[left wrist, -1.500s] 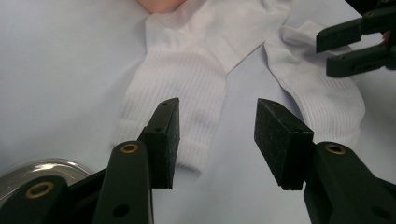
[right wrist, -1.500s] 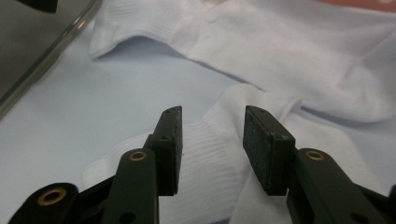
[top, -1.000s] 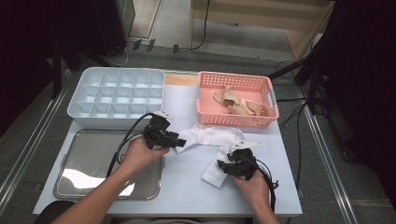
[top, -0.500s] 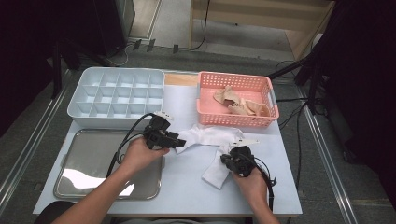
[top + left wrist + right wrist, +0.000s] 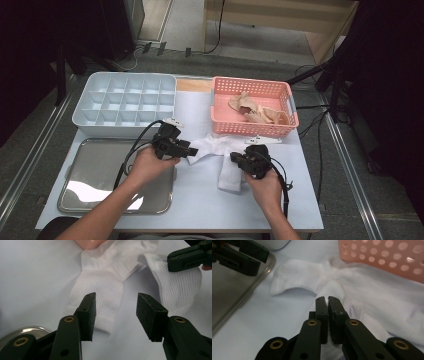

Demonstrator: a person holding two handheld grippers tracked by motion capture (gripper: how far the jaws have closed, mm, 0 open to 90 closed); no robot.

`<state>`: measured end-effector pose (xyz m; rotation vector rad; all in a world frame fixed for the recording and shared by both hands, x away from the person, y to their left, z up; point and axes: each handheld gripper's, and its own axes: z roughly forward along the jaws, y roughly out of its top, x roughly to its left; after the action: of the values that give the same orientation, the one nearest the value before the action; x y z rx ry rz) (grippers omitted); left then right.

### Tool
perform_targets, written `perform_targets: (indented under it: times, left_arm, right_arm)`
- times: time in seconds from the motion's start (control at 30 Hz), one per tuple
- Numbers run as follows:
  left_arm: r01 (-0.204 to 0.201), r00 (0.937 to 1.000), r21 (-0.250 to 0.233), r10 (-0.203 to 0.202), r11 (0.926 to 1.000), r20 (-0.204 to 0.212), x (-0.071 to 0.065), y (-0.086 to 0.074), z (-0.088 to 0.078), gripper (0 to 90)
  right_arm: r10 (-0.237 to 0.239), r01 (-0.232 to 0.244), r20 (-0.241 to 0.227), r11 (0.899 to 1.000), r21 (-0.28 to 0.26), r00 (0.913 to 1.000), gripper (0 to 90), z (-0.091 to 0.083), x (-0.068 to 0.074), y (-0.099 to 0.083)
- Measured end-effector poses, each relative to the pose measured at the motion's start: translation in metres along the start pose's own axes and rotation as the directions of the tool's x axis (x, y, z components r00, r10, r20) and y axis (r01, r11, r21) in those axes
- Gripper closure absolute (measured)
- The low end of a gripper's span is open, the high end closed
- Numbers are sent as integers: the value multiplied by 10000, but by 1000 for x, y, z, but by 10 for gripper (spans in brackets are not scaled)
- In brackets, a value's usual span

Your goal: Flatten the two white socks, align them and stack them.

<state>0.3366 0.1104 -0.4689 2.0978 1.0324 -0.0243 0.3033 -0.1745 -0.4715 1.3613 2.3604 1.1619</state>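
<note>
- White socks [image 5: 220, 150] lie crumpled together on the worktop [image 5: 200, 200], just in front of the pink basket [image 5: 252, 107] and to the right of the metal tray [image 5: 90, 180].
- In the left gripper view I count two ribbed socks: one [image 5: 100, 295] lying lengthwise toward me with its cuff nearest, the other [image 5: 180, 287] off to the right, its cuff lifted.
- My right tongs [image 5: 239, 161] have just snapped together. In the right gripper view [image 5: 327, 301] the pads meet over white sock fabric, with at most a thin fold between them; I read this as clamped on the right-hand sock's cuff. In the left gripper view those same tongs sit at the raised edge of that sock.
- My left tongs [image 5: 192, 151] stand apart, holding nothing. In their own view [image 5: 116, 312] the pads sit either side of the nearer sock's cuff, above it, not pressing on it.
- Both hands come up from the bottom edge, left hand [image 5: 150, 165] over the tray's right rim, right hand [image 5: 262, 185] on bare worktop.
- The basket holds some beige fabric pieces [image 5: 255, 112].
- Behind the tray sits a pale blue compartment organiser [image 5: 125, 102], cells bare.
- A small wooden board [image 5: 194, 85] lies between organiser and basket.
</note>
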Motion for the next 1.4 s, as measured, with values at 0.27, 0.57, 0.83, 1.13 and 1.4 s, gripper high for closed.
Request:
perform_targets:
  times: [0.27,0.57,0.83,1.13,1.4]
  left_arm:
    - [68,10000,-101,-68,9999,-48,1,0,-3,515]
    - [29,10000,-48,-29,10000,-75,2,-2,-2,516]
    - [-162,9999,172,161,9997,16,-6,-3,8,515]
    - [-248,9990,114,244,9996,379,-19,-1,18,494]
    - [-473,9981,183,465,9987,401,-27,2,32,426]
  right_arm:
    - [212,-227,-279,9983,-542,9994,879,16,1,29]
    - [201,-201,41,9998,67,9998,866,49,-5,31]
    - [174,-176,63,9990,404,9998,704,54,-9,27]
    - [108,-111,-182,9998,-186,9998,684,14,-13,27]
    - [255,-253,337,9997,-66,9991,688,-10,-27,4]
